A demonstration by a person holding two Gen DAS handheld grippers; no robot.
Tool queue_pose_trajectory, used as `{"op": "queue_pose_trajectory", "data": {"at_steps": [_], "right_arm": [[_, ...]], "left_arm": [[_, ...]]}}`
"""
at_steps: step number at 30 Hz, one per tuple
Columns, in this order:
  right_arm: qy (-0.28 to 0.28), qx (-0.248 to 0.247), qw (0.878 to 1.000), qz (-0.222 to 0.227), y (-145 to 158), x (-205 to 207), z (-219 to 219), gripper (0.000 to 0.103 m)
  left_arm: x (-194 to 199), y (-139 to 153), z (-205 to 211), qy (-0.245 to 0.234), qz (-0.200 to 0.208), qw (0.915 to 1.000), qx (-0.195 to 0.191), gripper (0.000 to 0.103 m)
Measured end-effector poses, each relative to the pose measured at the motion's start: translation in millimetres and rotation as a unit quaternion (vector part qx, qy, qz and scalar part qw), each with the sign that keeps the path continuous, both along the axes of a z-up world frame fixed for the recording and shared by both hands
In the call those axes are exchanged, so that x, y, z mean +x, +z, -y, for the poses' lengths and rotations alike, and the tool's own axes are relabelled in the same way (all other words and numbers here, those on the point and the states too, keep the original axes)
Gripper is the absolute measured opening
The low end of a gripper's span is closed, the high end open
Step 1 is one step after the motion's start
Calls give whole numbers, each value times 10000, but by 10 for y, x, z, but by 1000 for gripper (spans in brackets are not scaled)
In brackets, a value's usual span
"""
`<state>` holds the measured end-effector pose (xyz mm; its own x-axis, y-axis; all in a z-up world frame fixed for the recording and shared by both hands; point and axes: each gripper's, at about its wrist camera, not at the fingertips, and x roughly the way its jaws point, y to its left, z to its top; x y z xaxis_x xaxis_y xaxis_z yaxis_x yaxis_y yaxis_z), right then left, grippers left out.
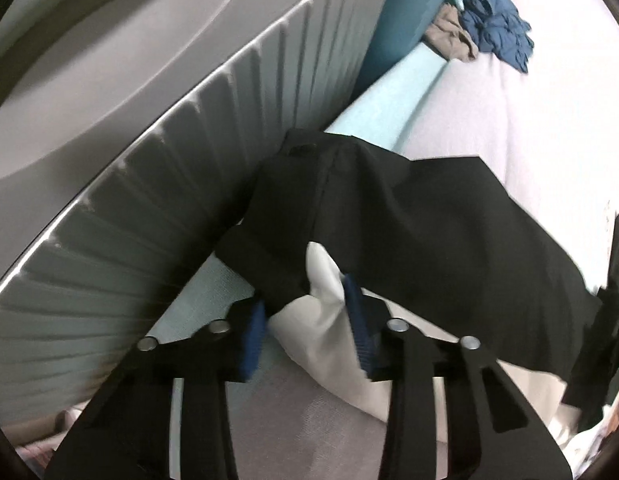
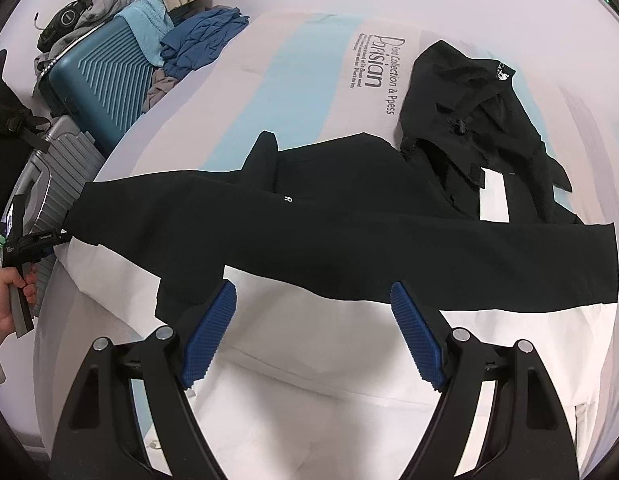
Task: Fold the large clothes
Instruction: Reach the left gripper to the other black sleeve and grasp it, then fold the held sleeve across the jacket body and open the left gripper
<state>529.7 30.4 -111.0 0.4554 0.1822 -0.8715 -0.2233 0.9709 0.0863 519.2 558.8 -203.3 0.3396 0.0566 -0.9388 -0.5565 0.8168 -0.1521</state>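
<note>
A long black garment (image 2: 349,236) with a small white logo lies stretched across the bed over white bedding (image 2: 309,360). In the left wrist view my left gripper (image 1: 305,296) has its blue pads closed in on a corner of that black garment (image 1: 429,232), with a fold of white fabric (image 1: 321,332) bunched in too. The right wrist view shows the left gripper (image 2: 33,240) at the garment's left end. My right gripper (image 2: 313,292) stands open just over the garment's near edge, nothing pinched between its pads.
A second black garment (image 2: 477,120) lies crumpled at the bed's far right. Beside the bed stand a silver ribbed suitcase (image 1: 169,184) and a teal one (image 2: 101,76), with blue clothes (image 2: 205,40) heaped near them. A person's hand (image 2: 7,304) holds the left gripper's handle.
</note>
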Motion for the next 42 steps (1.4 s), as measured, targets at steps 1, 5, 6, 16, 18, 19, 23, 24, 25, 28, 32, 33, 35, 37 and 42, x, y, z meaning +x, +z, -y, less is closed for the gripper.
{"op": "queue_pose_trajectory", "data": {"at_steps": [1,5,6,16,18,19,23,24,25,28,32,33,35,37,42], "right_arm": [[3,-1,10000,0,0,-8,8,76],[-13,6,10000,-5,-1,-13,43,76],[-25,1,10000,-2,0,-10,52,76],[-32,27,10000,84,62,-44,96,76],[-42,3,9999,127,79,-64,116,82],[-59,2,9999,161,93,-79,134,83],[-114,88,9996,237,136,-131,243,87],[-133,79,9995,270,149,-148,276,87],[-144,87,9994,289,160,-162,305,87],[-173,68,9992,367,211,-220,424,88],[-238,57,9986,472,298,-297,630,92],[-265,58,9984,506,324,-325,705,93],[-316,55,9981,522,359,-371,853,94],[-375,59,9978,543,391,-427,1034,94],[-522,12,9970,571,465,-529,1482,95]], "left_arm": [[-5,7,5,-11,7,10000,-2,27],[-12,110,96,-165,68,9996,237,14],[17,137,122,-172,96,9994,295,12],[-82,808,753,-762,812,9906,800,11],[-133,932,907,-861,968,9885,786,11],[-149,996,999,-920,1060,9873,740,11],[-204,1189,1429,-1276,1294,9808,702,10],[-213,1217,1520,-1334,1314,9799,690,10],[-210,1244,1607,-1379,1332,9791,683,10],[-220,1325,1839,-1492,1397,9761,744,10],[-251,1479,2213,-1609,1499,9729,715,10],[-232,1496,2284,-1636,1504,9722,732,10],[-263,1572,2499,-1723,1537,9700,756,10],[-278,1616,2698,-1795,1538,9683,812,10],[-261,1704,3254,-1933,1541,9650,874,10]]}}
